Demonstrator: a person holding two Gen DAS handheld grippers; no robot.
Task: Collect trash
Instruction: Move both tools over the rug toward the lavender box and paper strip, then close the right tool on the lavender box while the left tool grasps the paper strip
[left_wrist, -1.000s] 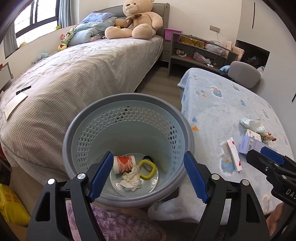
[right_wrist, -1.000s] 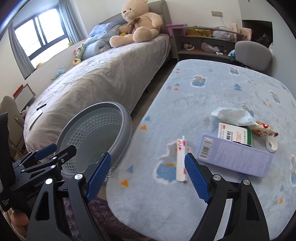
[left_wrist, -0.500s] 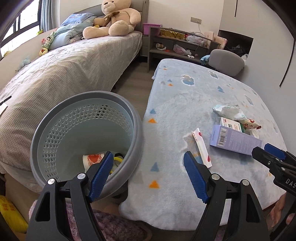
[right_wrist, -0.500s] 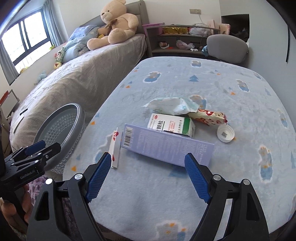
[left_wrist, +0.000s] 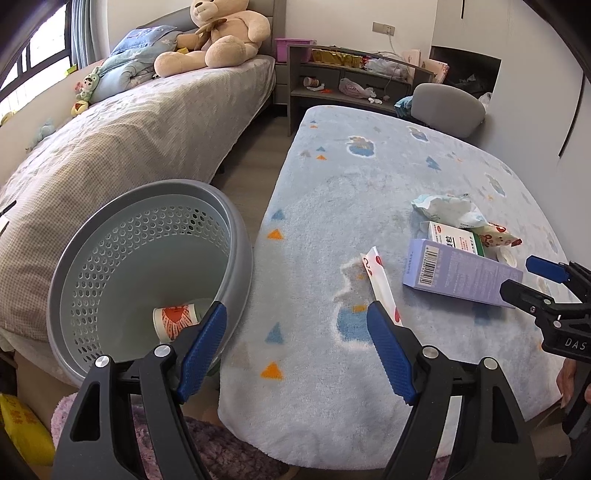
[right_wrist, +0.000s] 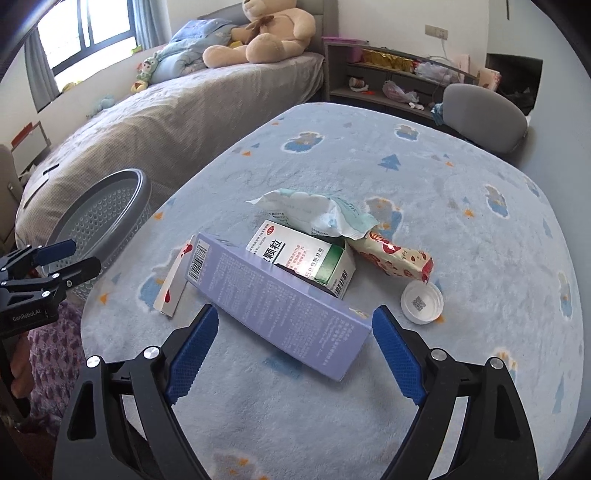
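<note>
**Both grippers open above the table, trash waiting beside the bin**

Fingers of the right gripper are spread wide and hold nothing; they stand on each side of the near end of the purple box, apart from it. Fingers of the left gripper are also wide and empty, near the edge of the table, which carries a light blue fluffy cover.

The purple box lies flat on the table. Behind it, touching it, lies the white and green medicine box. A crumpled tissue pack rests behind the medicine box, and a red and white snack wrapper lies to the right of the medicine box. A white bottle cap sits just beside the wrapper end. To the left of the purple box lies a narrow white packet with red marks.

The gray trash bin stands to the left of the purple box, beside the table edge. Inside it lies a paper cup with a red pattern.
</note>
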